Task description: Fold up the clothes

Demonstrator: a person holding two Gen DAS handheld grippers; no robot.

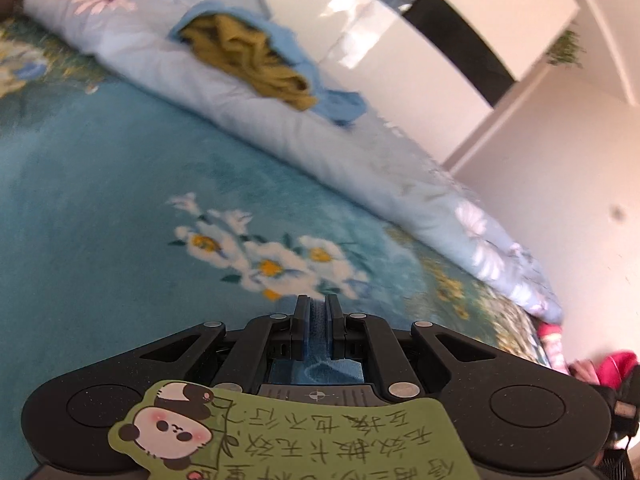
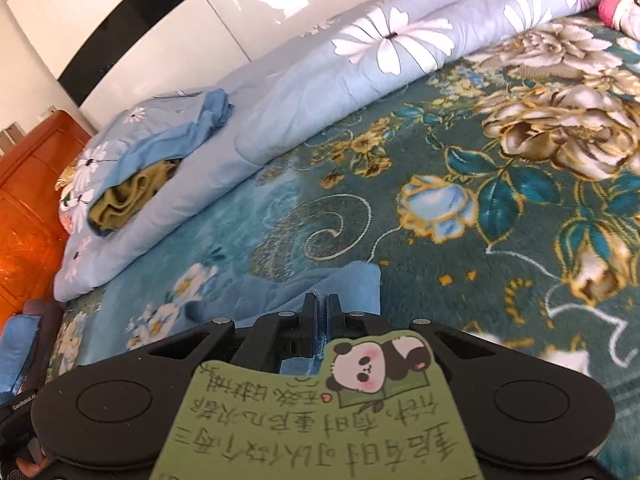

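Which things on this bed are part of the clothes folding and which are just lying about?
Part of the job:
- light blue cloth garment, pinched by the left tool and right tool
- crumpled olive-green and blue clothes pile

Lying about:
- pale blue daisy-print quilt
- teal floral plush blanket
- orange wooden cabinet

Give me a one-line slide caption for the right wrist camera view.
Right tool shut on blue garment above the floral blanket, rolled quilt behind.
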